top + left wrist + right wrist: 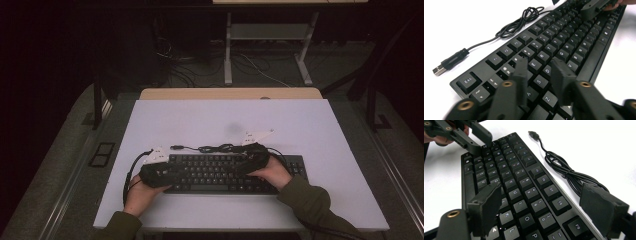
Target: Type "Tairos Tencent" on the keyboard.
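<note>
A black keyboard (225, 175) lies on the white table (310, 130), near its front edge. Its cable (220, 147) is bundled behind it and ends in a loose USB plug (176, 147). My left gripper (172, 172) hovers over the keyboard's left end. In the left gripper view the keyboard (564, 42) runs away from my left gripper (539, 66), whose jaws stand a small gap apart above the E, S and D keys. My right gripper (239, 162) is over the right half; my right gripper (541, 195) is wide open above the keyboard (506, 170).
The USB plug (439, 70) and coiled cable (524, 20) rest on the table behind the keys. A wooden desk edge (230, 93) adjoins the table's far side. A metal frame (270, 50) and loose wires sit on the floor beyond.
</note>
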{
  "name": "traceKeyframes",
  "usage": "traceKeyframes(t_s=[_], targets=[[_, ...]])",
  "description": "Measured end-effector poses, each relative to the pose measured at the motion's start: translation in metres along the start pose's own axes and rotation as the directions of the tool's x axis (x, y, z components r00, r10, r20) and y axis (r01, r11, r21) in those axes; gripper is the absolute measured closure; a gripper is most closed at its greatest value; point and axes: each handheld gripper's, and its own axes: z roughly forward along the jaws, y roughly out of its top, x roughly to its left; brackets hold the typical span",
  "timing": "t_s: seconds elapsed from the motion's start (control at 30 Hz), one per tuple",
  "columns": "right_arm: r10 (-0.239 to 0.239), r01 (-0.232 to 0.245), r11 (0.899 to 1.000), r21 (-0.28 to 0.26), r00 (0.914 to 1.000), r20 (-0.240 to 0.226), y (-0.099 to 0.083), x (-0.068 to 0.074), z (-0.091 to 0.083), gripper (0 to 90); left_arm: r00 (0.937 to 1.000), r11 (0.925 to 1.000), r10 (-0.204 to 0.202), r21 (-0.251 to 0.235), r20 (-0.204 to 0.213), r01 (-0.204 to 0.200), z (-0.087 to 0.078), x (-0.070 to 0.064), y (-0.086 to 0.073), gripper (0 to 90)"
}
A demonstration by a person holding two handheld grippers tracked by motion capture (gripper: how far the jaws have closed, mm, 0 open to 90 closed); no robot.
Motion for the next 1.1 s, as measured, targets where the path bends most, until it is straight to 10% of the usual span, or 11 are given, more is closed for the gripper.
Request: traceKeyframes(t_s=[0.27, 1.1], targets=[[-0.004, 0.004, 1.0, 0.007, 1.0, 0.0, 0.0, 0.0, 0.001, 17.6, 0.9996, 0.9998, -0.003, 0.019, 0.027, 0.003, 0.001, -0.002, 0.001, 89.1], [-0.003, 0.003, 1.0, 0.003, 1.0, 0.001, 0.0, 0.0, 0.001, 17.6, 0.9996, 0.9985, 0.002, 0.054, 0.028, -0.003, 0.017, -0.002, 0.001, 89.1]])
